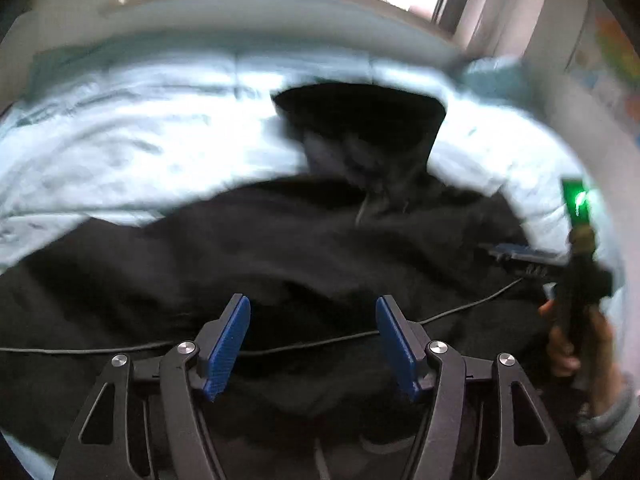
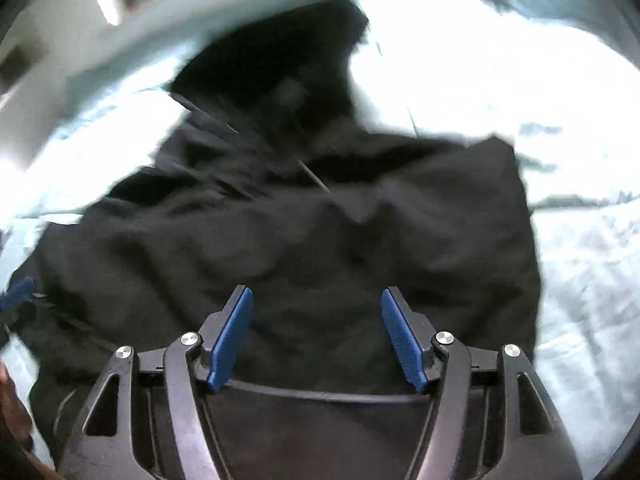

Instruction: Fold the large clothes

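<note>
In the left wrist view, a black hoodie [image 1: 304,248] is seen spread on a pale blue bedspread [image 1: 132,144]. Its hood [image 1: 360,120] points away from the camera toward the far edge of the bed, so the long axis runs from the near foreground up to the hood. Open bedding is left on the far left side of the garment, and a narrower strip on the right. The left gripper [image 1: 313,340] is held above the lower body of the hoodie with its blue pads spread apart and nothing between them. A thin black cable [image 1: 320,343] is draped across the fabric just behind the fingers. At the right edge, the right gripper [image 1: 520,258] is seen in a hand [image 1: 576,344]; blur makes its jaws hard to read here.

In the right wrist view, the hoodie [image 2: 320,240] again lies with its hood [image 2: 280,64] pointing away, slightly leftward. Its right edge is seen as a fairly straight line, with wide free bedspread [image 2: 580,240] beyond it. The right gripper [image 2: 317,336] is open above the fabric, nothing clamped.
</note>
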Demonstrator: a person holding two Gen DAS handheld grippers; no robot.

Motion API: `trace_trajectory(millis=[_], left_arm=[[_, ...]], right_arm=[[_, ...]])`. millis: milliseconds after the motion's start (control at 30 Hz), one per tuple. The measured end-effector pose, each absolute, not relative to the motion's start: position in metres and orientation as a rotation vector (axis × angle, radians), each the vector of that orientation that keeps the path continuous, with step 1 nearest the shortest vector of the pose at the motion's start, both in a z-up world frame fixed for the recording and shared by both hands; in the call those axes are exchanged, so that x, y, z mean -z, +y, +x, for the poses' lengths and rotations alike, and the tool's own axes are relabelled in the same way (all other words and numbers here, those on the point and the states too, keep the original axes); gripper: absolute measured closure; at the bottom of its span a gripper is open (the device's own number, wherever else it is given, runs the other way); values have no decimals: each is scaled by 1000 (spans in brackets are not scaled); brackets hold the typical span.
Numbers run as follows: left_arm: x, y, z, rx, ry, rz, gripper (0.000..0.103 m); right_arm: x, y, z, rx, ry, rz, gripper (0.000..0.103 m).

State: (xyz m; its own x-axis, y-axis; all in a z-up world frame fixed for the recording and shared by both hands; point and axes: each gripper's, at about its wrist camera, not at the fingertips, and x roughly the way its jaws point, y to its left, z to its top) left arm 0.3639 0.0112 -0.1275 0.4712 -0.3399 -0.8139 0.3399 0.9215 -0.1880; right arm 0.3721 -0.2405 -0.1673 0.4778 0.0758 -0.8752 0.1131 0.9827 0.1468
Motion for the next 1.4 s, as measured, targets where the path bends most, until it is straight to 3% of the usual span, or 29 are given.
trace_trajectory(millis=[67,133,467,700,900,1133,1400], left_arm=[[169,-3,384,328,1116,27,36],[190,-2,388,320,1127,9,36],[175,14,377,384,1223,-69,31],[132,22,313,369,1094,-89,31],[187,21,331,284,1215,-43,31],[148,31,295,297,1100,-28,31],[92,106,238,208,957,-81,31]], right_arm=[[189,-245,375,19,1127,185,34],[187,-241,370,11,1111,144,34],[147,-246,315,-124,1061,219,34],[141,-227,262,-110,1041,126,34],[195,-225,271,-47,1122,129,34],[177,-221,259,-10,1119,168,33],[146,-178,195,-98,1035,273,33]])
